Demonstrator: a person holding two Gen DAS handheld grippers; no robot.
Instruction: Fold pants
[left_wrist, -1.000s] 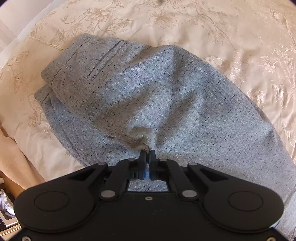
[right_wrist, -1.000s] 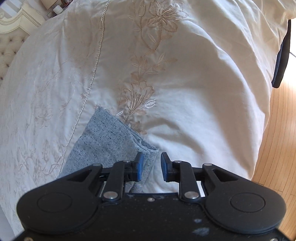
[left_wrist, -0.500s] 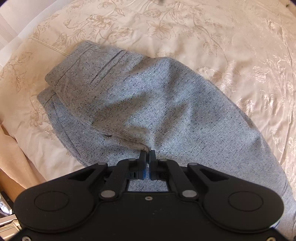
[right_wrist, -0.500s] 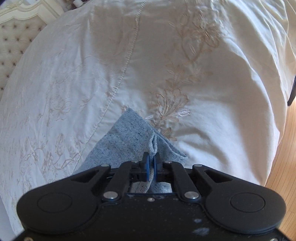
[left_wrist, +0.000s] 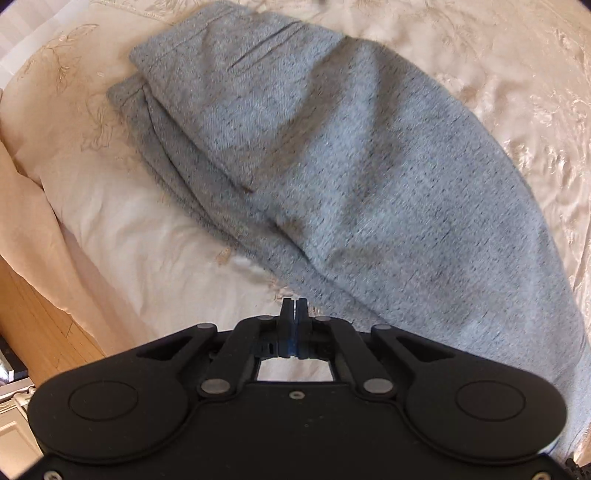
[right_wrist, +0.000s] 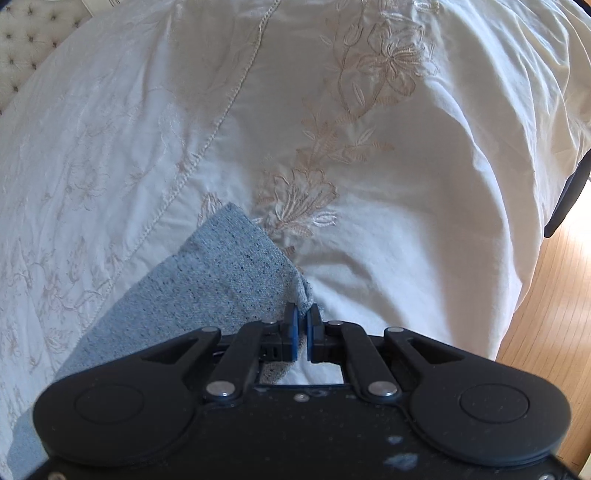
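Grey speckled pants (left_wrist: 351, 166) lie on a cream embroidered bedspread (left_wrist: 140, 236), waistband and back pocket at the far left, leg running to the lower right. My left gripper (left_wrist: 294, 306) is shut and empty, just off the near edge of the pants. In the right wrist view the leg's hem end (right_wrist: 221, 280) lies flat on the bedspread (right_wrist: 388, 240). My right gripper (right_wrist: 303, 314) is shut on the hem's corner.
The bed's edge drops to a wooden floor at the left (left_wrist: 33, 314) and at the right (right_wrist: 554, 314). A tufted headboard (right_wrist: 33, 33) stands at the far left. A dark object (right_wrist: 569, 195) hangs off the bed's right side.
My left gripper let go of the pants' edge and pulled back, still shut. My right gripper closed on the hem's corner and holds it.
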